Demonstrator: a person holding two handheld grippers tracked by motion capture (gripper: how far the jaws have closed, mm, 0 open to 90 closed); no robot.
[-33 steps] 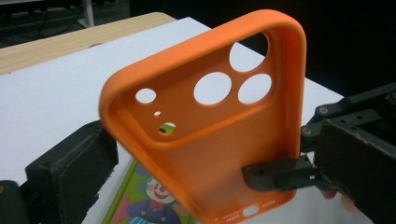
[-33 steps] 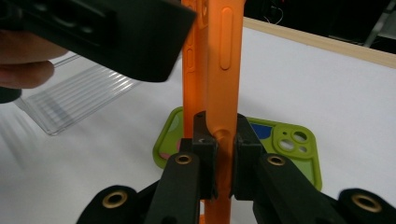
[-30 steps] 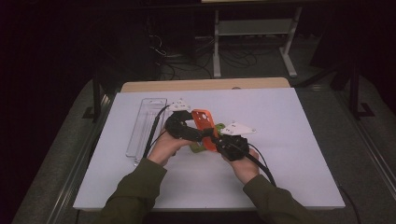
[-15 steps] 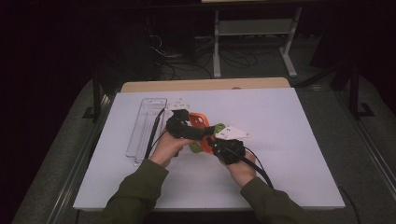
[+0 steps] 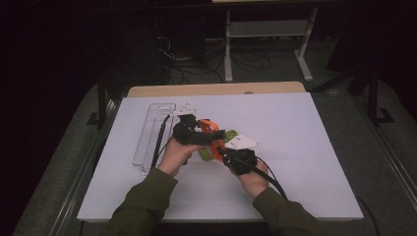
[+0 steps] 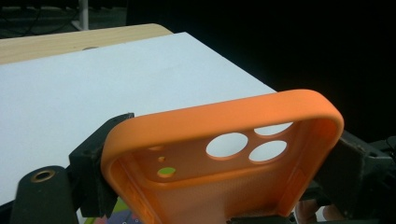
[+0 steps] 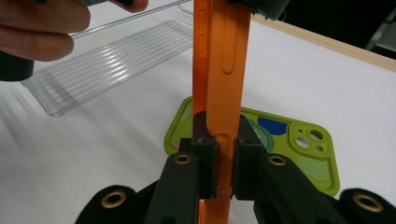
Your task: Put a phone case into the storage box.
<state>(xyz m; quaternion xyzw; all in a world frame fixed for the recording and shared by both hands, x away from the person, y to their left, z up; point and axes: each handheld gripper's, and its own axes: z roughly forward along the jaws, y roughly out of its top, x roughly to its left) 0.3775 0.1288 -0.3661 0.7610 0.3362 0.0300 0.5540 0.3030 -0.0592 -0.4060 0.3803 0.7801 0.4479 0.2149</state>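
An orange phone case (image 5: 208,127) is held up on edge above the white mat, between both hands. My left gripper (image 6: 224,158) has just been closing its jaws, and they now press on the case's two long sides (image 6: 219,140). My right gripper (image 7: 223,154) is shut on the thin edge of the case (image 7: 222,56) from below. In the high view the left gripper (image 5: 196,132) comes in from the left and the right gripper (image 5: 220,150) from the lower right. A green phone (image 7: 285,140) with a printed back lies flat on the mat under the case.
A clear ribbed plastic tray (image 5: 152,129) lies at the left of the white mat (image 5: 305,147), close to the left hand (image 7: 37,28). A wooden table edge (image 5: 216,89) runs behind the mat. Dark floor, cables and a stand lie beyond.
The right hand has drifted a little toward the near edge with the case. The left hand has stayed where it was, next to the case.
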